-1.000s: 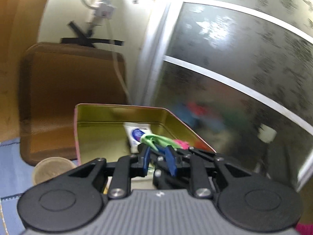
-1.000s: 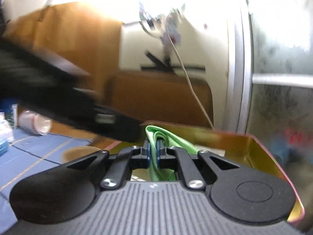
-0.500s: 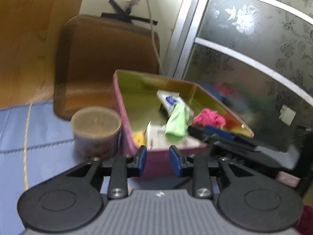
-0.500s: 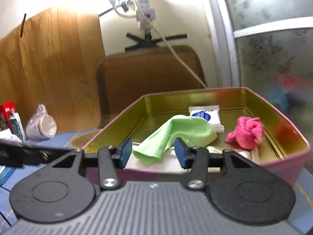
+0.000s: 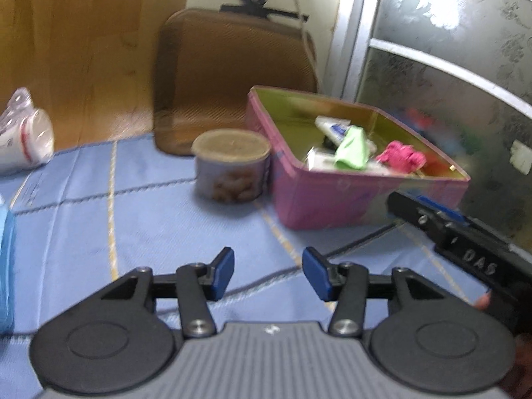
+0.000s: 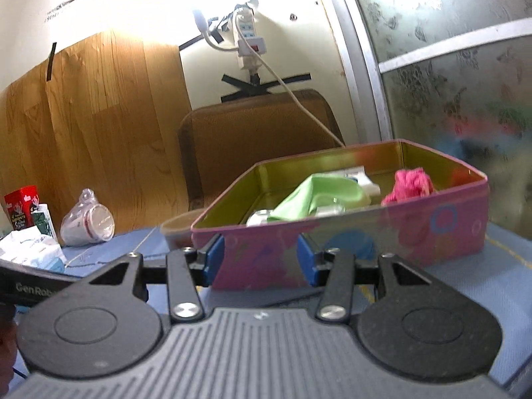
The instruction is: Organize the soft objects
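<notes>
Hovering over the blue quilted cloth (image 5: 149, 219), the left gripper (image 5: 268, 273) has its blue-padded jaws opening, and nothing lies between them but the cloth below. Ahead of those jaws and off to their right sits the pink rectangular tin with a gold inside (image 5: 332, 199). In it lie the light green soft cloth (image 5: 352, 148), the bright pink fluffy cloth (image 5: 400, 158) to its right, and white packets under and behind both. Just left of the tin, straight ahead of the left jaws, stands a short round can with a tan lid (image 5: 231, 166). Far to their left a bagged white cup (image 5: 23, 143) lies on its side.

The right gripper (image 6: 259, 261) also stands parted and grips nothing; its pads are close in front of the tin's pink wall (image 6: 365, 236), not touching it. Beyond them, inside the tin, the green cloth (image 6: 316, 196) is draped straight ahead and the pink cloth (image 6: 410, 186) sits to the right. A brown chair back (image 6: 259, 143) rises behind the tin.
</notes>
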{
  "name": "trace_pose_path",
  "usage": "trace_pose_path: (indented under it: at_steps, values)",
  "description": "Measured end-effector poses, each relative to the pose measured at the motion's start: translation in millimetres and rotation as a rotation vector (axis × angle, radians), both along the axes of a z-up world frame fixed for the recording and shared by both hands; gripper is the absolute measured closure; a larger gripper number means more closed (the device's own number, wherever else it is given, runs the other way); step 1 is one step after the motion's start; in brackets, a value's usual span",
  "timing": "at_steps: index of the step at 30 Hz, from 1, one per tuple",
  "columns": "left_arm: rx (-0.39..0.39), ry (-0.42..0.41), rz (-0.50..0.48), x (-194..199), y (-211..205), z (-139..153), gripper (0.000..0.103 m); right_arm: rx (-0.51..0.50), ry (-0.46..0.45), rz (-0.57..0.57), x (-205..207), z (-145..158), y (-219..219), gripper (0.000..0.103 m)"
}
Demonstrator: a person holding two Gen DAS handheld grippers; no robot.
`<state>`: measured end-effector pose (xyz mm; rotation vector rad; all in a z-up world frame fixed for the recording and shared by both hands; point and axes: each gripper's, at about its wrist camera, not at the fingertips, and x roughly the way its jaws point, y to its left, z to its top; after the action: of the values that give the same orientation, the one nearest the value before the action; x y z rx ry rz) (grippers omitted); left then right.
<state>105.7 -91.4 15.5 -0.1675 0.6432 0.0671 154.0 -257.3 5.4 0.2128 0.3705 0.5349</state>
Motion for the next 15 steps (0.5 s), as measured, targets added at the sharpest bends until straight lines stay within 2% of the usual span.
trace_pose_path:
  at_steps: [3,5,15]
  values:
    - [0.002,0.034,0.023,-3.8,5.0,-8.3,0.055,0.025,0.040,-0.003,-0.9,-1.1,-1.7,0.051]
    - [0.003,0.050,0.037,-5.2,8.1,-12.4,0.051,0.038,0.056,-0.007,-1.5,-1.0,-2.6,0.047]
    - [0.046,0.068,0.046,-7.6,6.9,-20.5,0.044,0.059,0.117,-0.009,-0.9,-4.3,-3.7,0.045]
